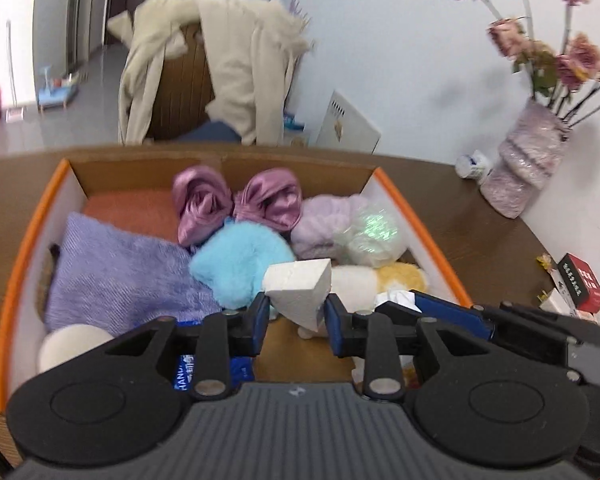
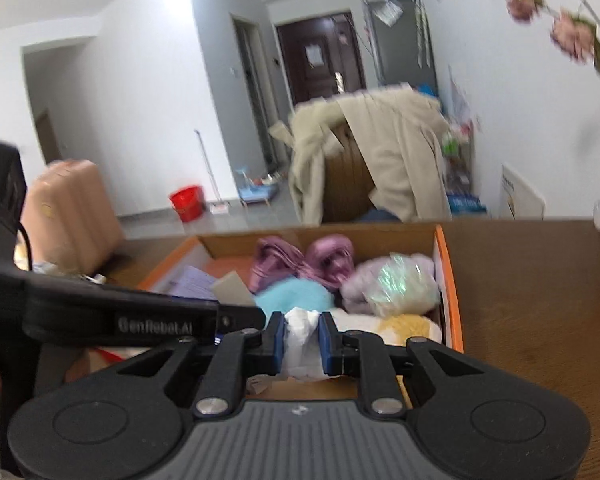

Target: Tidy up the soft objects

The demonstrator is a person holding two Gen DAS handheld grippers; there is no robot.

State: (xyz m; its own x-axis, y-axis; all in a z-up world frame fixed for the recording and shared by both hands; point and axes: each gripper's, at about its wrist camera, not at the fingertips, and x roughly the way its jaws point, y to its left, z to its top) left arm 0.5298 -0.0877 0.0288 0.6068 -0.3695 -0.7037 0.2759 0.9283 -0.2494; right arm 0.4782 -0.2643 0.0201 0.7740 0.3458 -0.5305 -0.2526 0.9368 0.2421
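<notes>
Left wrist view has the left hand-held gripper (image 1: 296,312) hanging over the near end of the cardboard box (image 1: 24,224) on the tabletop (image 1: 500,216), jaws partway closed and pinching a white foam wedge (image 1: 300,288) by its lower tip, so most of the wedge sticks up and away past the fingertips. Straight ahead and below it sits the blue fluffy thing (image 1: 240,264), with the purple towel (image 1: 116,276) to the left and a cream and yellow plush (image 1: 380,278) to the right. I'd guess the wedge just needs lowering into the bare patch of box floor right under the jaws. Right wrist view shows the right hand-held gripper (image 2: 302,344) narrowly closed on a crumpled white tissue (image 2: 300,340), hovering over the same near end of the box, just beside the left one. Both look equally near the gap, so the risk I see is the two bumping.
</notes>
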